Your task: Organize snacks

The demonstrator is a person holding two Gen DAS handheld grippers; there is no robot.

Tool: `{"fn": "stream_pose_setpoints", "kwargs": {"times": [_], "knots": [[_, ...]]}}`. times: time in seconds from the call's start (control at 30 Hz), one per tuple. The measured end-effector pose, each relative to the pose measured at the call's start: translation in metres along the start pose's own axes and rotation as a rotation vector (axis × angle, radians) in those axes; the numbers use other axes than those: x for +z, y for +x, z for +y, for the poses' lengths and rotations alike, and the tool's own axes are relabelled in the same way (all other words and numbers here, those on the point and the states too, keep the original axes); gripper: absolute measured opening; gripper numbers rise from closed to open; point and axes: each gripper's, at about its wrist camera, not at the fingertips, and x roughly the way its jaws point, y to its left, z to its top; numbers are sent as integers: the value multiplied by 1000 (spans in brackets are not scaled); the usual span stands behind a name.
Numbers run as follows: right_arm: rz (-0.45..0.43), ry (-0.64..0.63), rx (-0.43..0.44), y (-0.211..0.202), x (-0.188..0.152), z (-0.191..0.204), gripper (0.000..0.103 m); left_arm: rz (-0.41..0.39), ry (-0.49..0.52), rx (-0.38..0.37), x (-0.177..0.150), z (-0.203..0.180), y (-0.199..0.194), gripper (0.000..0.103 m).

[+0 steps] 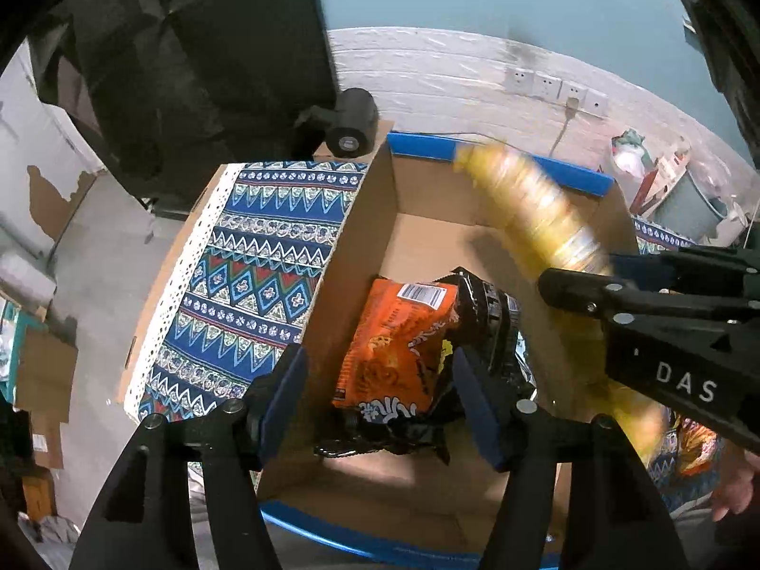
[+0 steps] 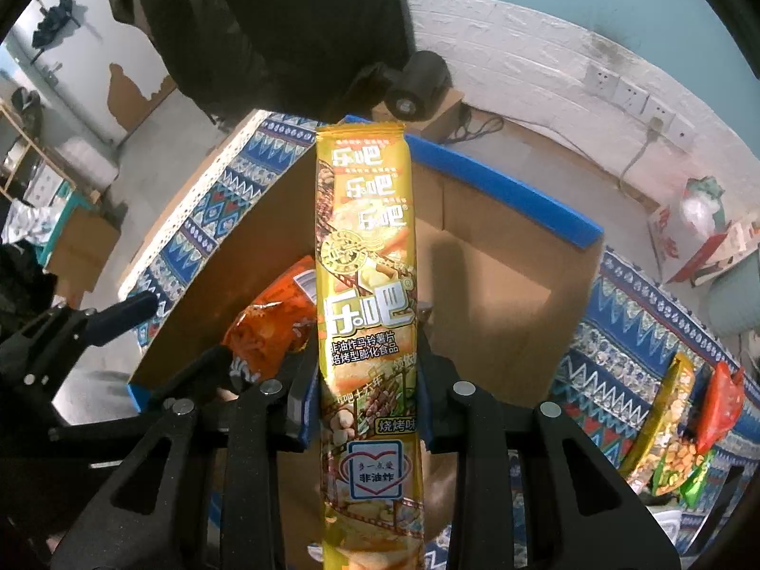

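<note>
We hold the long yellow chip pack (image 2: 365, 285) over the box (image 2: 503, 294), right gripper (image 2: 368, 408) jaws squeezing its light, crunchy middle gently, while our left gripper (image 1: 380, 394) jaws hang open above the orange bag (image 1: 394, 346)

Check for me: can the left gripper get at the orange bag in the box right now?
Probably yes. The left gripper hangs open directly over the orange bag in the box, nothing between. The right gripper's yellow pack stays off to one side.

Left claw (image 1: 380, 399): black frame, silver screws, blue pads. Right claw (image 2: 368, 399): identical build, white "DAS" lettering on its body.
</note>
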Motion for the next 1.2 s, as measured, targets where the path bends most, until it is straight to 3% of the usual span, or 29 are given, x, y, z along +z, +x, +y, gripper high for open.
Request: {"fn": "stream_pose_setpoints", "kwargs": {"times": [0.23,0.33,0.63,1.2], "knots": [[-16,19,-11,-6,1,-6,36,-11,5,-13,2,-2,-3,65],[-21,26,-29,-11,-1,-12,50,-15,12,-13,2,-6,-5,65],[-54,13,-93,-38,-18,-27,70,-24,24,-55,5,-24,-13,70],[-61,72,-185,-86,-71,-96,72,-31,207,-118,1,-110,-28,71]]}}
